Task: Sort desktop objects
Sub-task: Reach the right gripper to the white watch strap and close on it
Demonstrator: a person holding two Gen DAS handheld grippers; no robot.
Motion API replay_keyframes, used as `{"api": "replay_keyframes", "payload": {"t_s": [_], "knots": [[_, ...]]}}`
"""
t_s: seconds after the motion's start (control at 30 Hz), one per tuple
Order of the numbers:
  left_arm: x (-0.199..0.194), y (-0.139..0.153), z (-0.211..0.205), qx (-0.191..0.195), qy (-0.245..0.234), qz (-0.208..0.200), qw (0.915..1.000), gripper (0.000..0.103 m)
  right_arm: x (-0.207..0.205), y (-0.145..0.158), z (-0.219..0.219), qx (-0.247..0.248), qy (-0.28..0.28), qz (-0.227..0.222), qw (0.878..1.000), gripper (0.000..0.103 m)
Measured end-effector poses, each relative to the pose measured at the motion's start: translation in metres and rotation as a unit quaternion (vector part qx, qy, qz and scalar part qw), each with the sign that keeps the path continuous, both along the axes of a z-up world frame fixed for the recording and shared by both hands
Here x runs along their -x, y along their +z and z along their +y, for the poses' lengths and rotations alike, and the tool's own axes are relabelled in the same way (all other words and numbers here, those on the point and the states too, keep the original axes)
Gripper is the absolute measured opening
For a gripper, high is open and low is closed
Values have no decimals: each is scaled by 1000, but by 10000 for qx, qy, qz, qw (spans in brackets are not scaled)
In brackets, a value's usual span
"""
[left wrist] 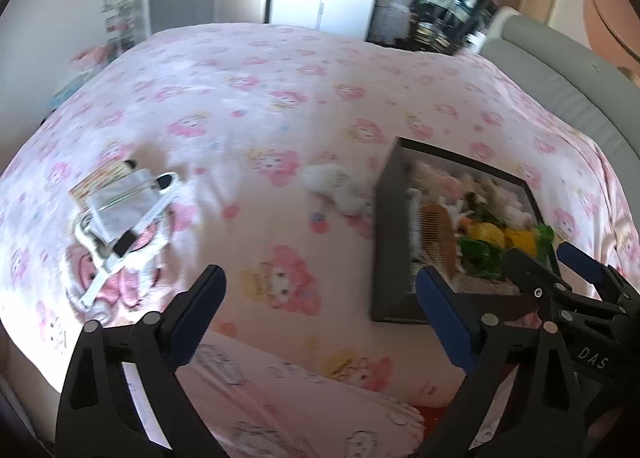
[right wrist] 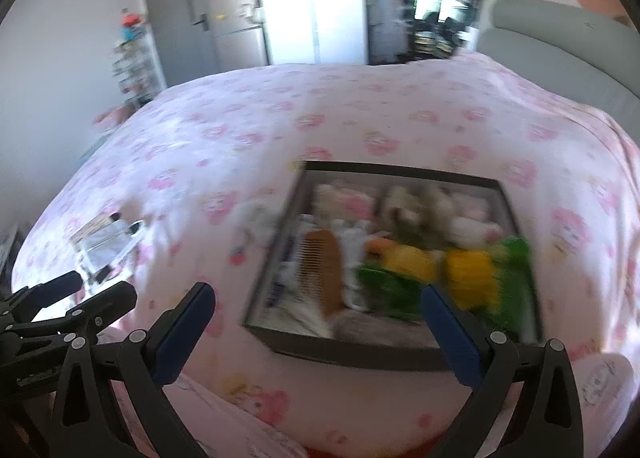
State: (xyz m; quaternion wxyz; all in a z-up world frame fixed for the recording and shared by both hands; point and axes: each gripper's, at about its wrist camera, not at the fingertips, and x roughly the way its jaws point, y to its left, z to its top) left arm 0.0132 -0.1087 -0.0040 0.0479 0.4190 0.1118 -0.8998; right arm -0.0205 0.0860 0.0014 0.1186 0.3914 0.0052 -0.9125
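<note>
Left of box (right wrist: 276,290): pouch pile (left wrist: 120,198), white plush (left wrist: 340,188) unsorted; both hand-held grippers (left wrist: 320,314) (right wrist: 316,332) spread, empty; next reach plush.

The bed (right wrist: 360,118) is covered in pale pink printed with pink-and-yellow cartoon figures, the box (right wrist: 400,172) is walled in dark grey, the comb (right wrist: 324,270) is coloured brown, the toys (right wrist: 472,278) green and yellow, and each hand-held gripper (right wrist: 320,330) black with blue pads (right wrist: 182,334).
</note>
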Motion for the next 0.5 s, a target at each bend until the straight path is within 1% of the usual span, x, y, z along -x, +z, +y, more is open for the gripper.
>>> {"api": "replay_keyframes", "payload": {"t_s": [0.07, 0.13, 0.17, 0.23, 0.37, 0.4, 0.43, 0.47, 0.5], "knots": [[-4, -3, -17, -41, 174, -14, 9998, 92, 4, -2, -18, 96, 252, -38, 9996, 103], [-9, -7, -35, -106, 357, -44, 9993, 88, 9, -7, -39, 260, 602, -190, 9977, 103], [-11, -10, -44, -132, 435, -59, 9989, 87, 11, -10, -53, 331, 784, -273, 9960, 103], [-15, -16, -62, -203, 611, -105, 9979, 81, 13, -15, -77, 399, 1096, -353, 9925, 103], [-24, -27, -100, -392, 909, -158, 9950, 76, 21, -28, -125, 430, 1641, -577, 9838, 102], [-27, -31, -110, -475, 996, -160, 9938, 72, 24, -33, -139, 435, 1768, -643, 9812, 100], [-29, -35, -122, -577, 1102, -166, 9921, 68, 28, -38, -150, 415, 1864, -708, 9790, 94], [-31, -39, -130, -649, 1199, -183, 9905, 65, 28, -40, -157, 409, 1926, -759, 9775, 86], [-32, -45, -141, -721, 1327, -221, 9883, 60, 29, -45, -166, 372, 1985, -822, 9759, 80]]}}
